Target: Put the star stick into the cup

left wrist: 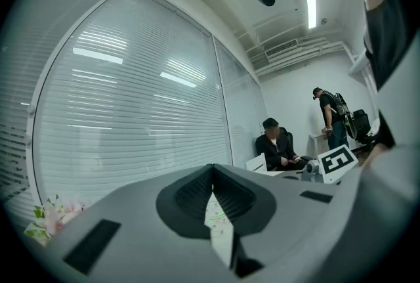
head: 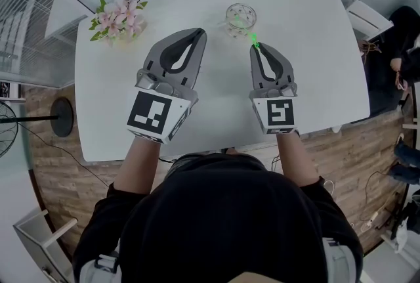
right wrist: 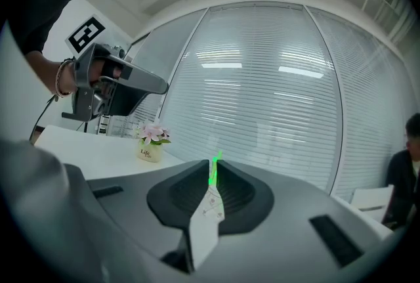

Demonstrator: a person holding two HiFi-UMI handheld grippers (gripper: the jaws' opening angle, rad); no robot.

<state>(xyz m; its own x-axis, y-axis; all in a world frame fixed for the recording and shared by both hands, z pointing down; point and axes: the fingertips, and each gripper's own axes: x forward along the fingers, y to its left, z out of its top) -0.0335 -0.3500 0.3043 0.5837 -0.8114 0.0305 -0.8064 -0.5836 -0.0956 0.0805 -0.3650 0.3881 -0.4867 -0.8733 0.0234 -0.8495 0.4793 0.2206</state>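
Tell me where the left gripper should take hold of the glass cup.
Probably its side wall below the rim, coming from the left: the glass cup stands upright, mouth open, and the right gripper holds the green stick at its near right.

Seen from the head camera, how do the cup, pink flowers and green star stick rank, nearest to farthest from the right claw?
1. The star stick, pinched at the tip of the right claw.
2. The cup, just ahead and slightly left.
3. The pink flowers, far off to the left.
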